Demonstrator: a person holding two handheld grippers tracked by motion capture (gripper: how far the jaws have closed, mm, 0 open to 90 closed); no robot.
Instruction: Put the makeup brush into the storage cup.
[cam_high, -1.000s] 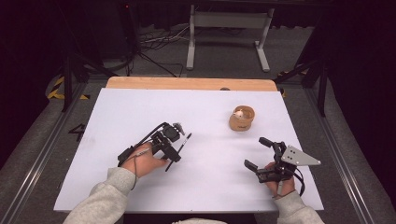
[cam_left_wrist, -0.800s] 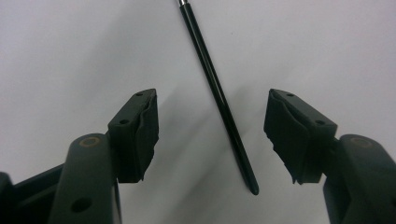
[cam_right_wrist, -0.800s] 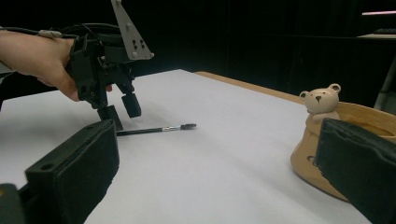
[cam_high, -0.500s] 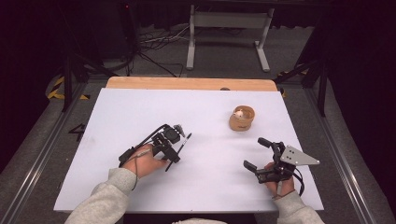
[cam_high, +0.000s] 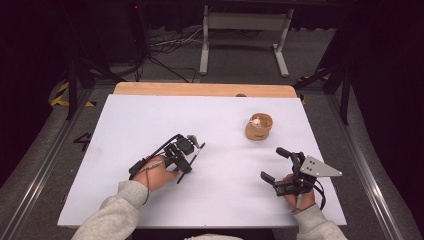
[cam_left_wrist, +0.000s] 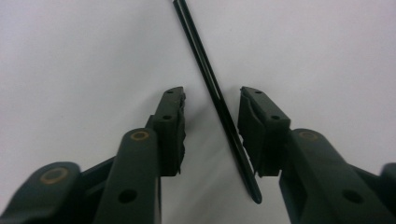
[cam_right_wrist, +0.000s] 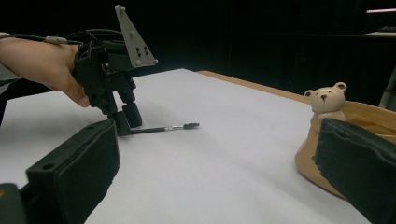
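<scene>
Left gripper (cam_high: 192, 159): held low over the white table (cam_high: 150, 125), left of centre, jaws pointing down at the surface. In the left gripper view its two black jaws stand part-way apart with a thin black stick (cam_left_wrist: 219, 100) lying on the table between them. The jaws have just been closing on it. The stick runs at a slant through the gap; its near end lies close against the right-hand jaw, whether touching cannot be told, and a clear strip of table shows between it and the left-hand jaw. Not yet clamped.

Stick, as seen from the right gripper view: lies flat on the table, one end under the left gripper (cam_right_wrist: 122, 116), the other end, a small dark tip with a short silvery neck, pointing away from it toward the bowl.

Left hand (cam_high: 157, 175): wrapped round the gripper body, grey sleeve behind it, cable trailing from the gripper.

Right gripper (cam_high: 277, 162): held above the table's near right part, jaws wide apart with nothing between them, grey three-cornered plate on top. Right hand (cam_high: 300, 195) grips it from behind.

Bowl (cam_high: 259, 127): tan, round, standing upright right of centre, well apart from the stick and beyond the right gripper. A small pale bear figure (cam_right_wrist: 327, 99) sits at its rim.

Table: white top with a bare wooden strip (cam_high: 200, 89) along the far edge.
</scene>
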